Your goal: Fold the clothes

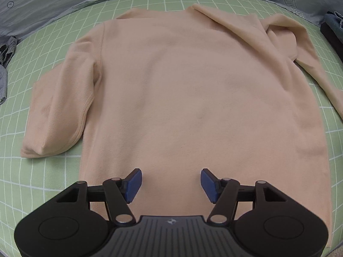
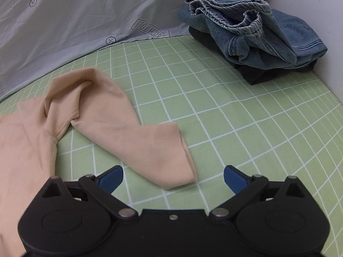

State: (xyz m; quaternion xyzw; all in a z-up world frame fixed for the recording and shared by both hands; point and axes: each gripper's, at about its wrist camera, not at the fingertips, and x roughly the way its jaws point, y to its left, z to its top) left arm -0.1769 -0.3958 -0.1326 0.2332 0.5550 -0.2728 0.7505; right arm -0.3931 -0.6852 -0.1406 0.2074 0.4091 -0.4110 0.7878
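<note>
You are laying the peach top (image 1: 182, 90) flat; both tongs, left (image 1: 171, 185) and right (image 2: 173, 178), are gaping empty. Next, be gripping that right sleeve (image 2: 137, 137).

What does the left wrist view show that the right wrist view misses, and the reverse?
Left wrist only: the top's whole body, its left sleeve and the open left gripper over the hem. Right wrist only: the jeans on a dark garment and the open right gripper by the cuff. Both: the right sleeve, green sheet, grey cloth.
</note>
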